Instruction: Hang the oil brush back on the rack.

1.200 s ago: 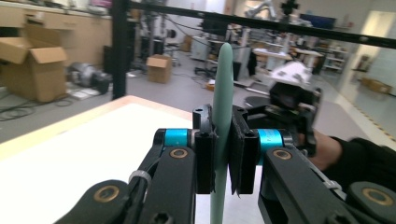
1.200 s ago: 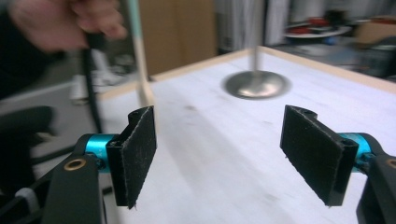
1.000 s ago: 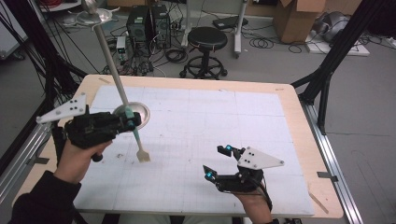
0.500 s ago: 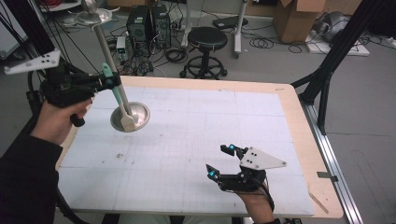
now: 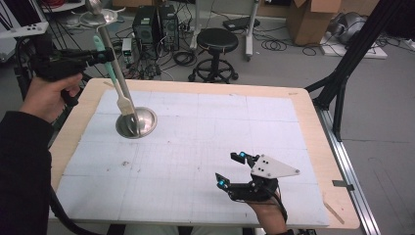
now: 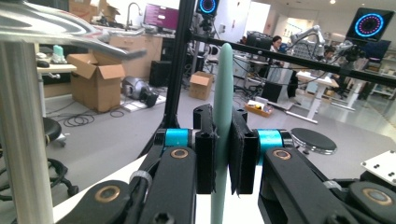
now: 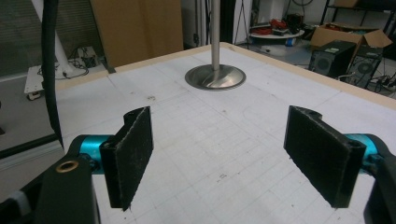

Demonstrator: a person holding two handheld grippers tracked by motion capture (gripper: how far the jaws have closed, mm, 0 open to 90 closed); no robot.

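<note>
A pale green brush (image 5: 111,73) with a cream-coloured head is pinched at its handle between the jaws of the left gripper (image 5: 100,55), held high at the table's far left corner; the brush slants downward so that its head (image 5: 128,108) sits in front of the steel stand's round base (image 5: 137,122), though whether the bristles touch the metal cannot be told; in the left gripper view the green handle (image 6: 222,116) stands upright, clamped tight between the two black pads. The stand's post (image 5: 113,58) rises from that base just beside the brush, and its base (image 7: 215,76) shows again in the right gripper view across the gridded white mat (image 5: 205,147). The right gripper (image 5: 230,169) rests near the table's front edge, well apart from the stand, jaws spread wide with nothing between them. By appearances the brush is picked up and brought to the stand, so the fetching is done; any sweeping of the base, and the brush's return to the wooden table (image 5: 313,122), seem left to do; a small dark speck (image 5: 125,163) lies on the mat.
</note>
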